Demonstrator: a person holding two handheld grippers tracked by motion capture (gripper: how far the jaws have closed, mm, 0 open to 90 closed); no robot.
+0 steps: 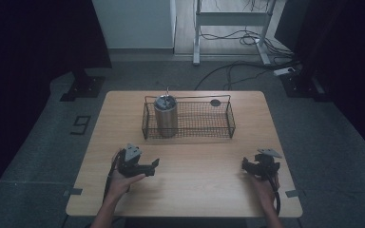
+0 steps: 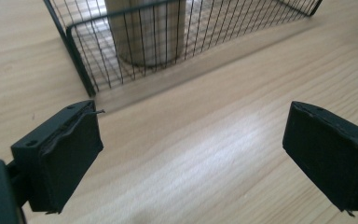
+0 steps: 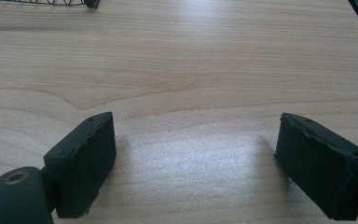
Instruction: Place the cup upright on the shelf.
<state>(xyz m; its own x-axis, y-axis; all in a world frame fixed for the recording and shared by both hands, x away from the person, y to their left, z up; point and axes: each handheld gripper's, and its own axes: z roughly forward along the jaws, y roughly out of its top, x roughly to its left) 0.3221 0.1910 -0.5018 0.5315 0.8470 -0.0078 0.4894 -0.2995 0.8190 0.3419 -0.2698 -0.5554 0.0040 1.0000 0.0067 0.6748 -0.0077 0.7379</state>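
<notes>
A black wire basket (image 1: 190, 137) stands at the far middle of the wooden table (image 1: 195, 194). A metal cylindrical can (image 1: 166, 116) stands upright in its left end. My left gripper (image 1: 150, 168) is held low over the table in front of the basket's left end. In the left gripper view its jaws (image 2: 191, 158) stand open over bare wood, with the basket (image 2: 81, 70) and the can (image 2: 144, 37) ahead. My right gripper (image 1: 245, 166) is at the front right; it (image 3: 196, 163) is open with nothing between the pads.
A small dark disc (image 1: 215, 102) lies at the basket's far right. The basket's corner (image 3: 91, 3) sits at the top of the right gripper view. Cables (image 1: 247, 38) and a desk frame (image 1: 197, 42) are on the floor beyond the table.
</notes>
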